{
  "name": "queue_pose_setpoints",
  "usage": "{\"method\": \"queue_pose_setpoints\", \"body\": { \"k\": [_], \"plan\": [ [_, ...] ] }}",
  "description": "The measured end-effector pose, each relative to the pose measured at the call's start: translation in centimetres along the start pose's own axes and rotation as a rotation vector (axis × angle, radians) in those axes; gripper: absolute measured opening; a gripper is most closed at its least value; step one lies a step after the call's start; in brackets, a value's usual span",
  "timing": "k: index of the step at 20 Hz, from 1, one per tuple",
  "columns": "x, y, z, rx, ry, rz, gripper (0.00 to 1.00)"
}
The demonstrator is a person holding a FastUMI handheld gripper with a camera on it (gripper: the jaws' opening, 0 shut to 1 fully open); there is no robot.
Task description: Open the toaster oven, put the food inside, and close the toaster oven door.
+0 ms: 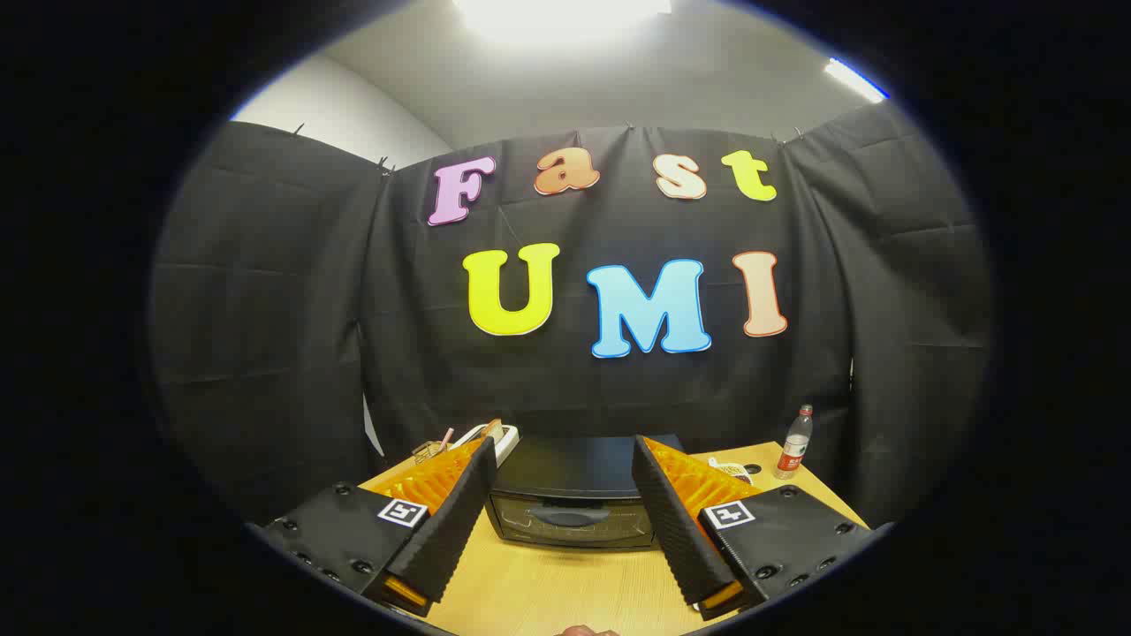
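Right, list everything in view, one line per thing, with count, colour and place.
Oven: one, black, on the table just beyond the fingers, door shut.
Table: one, light wood, under everything.
Bottle: one, clear with a red label, standing on the table's far corner, beyond the right finger.
White thing: one, on the table behind the oven, beyond the left finger; too hidden to identify.
Wire item: one, beside the white thing; too small to tell what it is.
Ceiling lights: two, white, overhead.
Tool: one, black fingers with orange sides, open, holding nothing, the oven's front seen between them.
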State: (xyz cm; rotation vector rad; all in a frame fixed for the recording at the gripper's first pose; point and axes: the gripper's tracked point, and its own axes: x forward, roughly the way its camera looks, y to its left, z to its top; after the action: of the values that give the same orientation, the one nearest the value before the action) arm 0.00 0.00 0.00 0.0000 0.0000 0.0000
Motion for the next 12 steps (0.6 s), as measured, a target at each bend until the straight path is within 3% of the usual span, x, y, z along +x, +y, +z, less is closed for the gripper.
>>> {"method": "queue_pose_setpoints", "body": {
  "k": [12],
  "plan": [
    [0.0,-2.0,-1.1,0.027,0.065,-0.049,0.98]
  ]
}}
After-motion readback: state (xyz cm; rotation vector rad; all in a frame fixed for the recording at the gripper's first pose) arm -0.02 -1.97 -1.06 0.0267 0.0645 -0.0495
